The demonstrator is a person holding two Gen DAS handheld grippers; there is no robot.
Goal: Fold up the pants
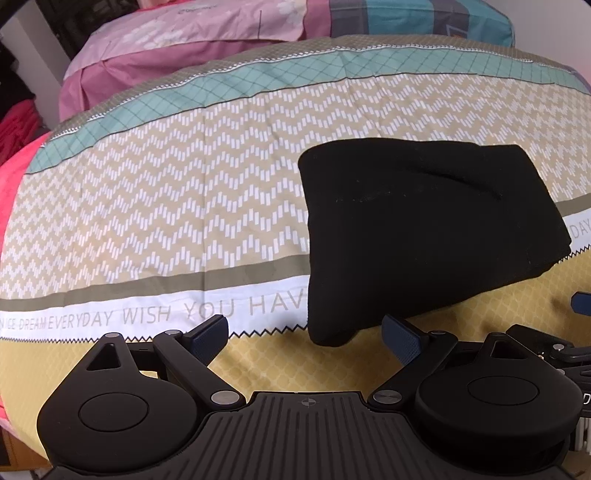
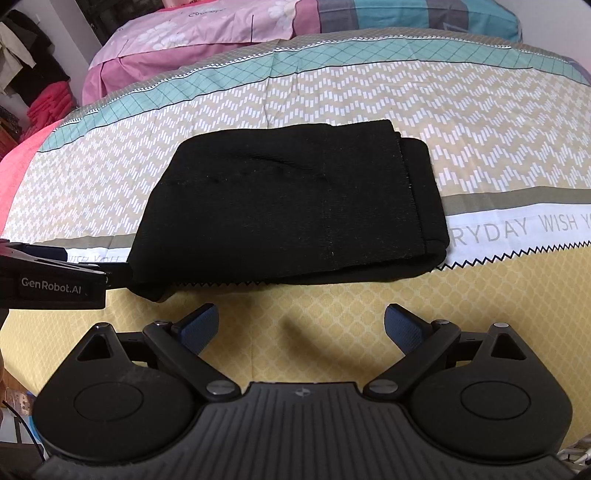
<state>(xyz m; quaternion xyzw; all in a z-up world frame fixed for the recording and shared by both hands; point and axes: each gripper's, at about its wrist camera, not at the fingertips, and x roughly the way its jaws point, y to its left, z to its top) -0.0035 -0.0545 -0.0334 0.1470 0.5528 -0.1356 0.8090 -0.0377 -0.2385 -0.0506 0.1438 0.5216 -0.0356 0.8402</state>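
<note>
While both grippers hung over the near edge of the bed, the scene read as follows.

Pants: the black pants [image 2: 288, 206] lay folded into a compact, layered rectangle on the bed [image 2: 480, 314], flat on the bedspread, with nothing gripping them.
Pants, position: they sat across the zigzag-patterned beige band and the white lettered strip, their near edge reaching the yellow band.
Pants, detail: in the right wrist view a lower layer stuck out past the top layer on the right side; a shallow crease ran across the top.
Left gripper: the left gripper [image 1: 308, 334] had its jaws spread wide and held nothing; its right blue pad [image 1: 400, 338] stood just beside the near left corner of the pants, though whether it touched the cloth could not be told.
Right gripper: the right gripper [image 2: 301, 325] was likewise spread wide and empty, over the yellow band, near the front edge of the pants but apart from them.
Bedspread: printed text on the white strip read "WISH YOU HAV" in the left wrist view.
Pillows: a pink pillow [image 2: 192, 40] lay at the far end of the bed, with a striped teal and grey one [image 2: 424, 14] beside it.
Left edge: red and pink cloth [image 2: 48, 107] was heaped beyond the bed's left side.
</note>
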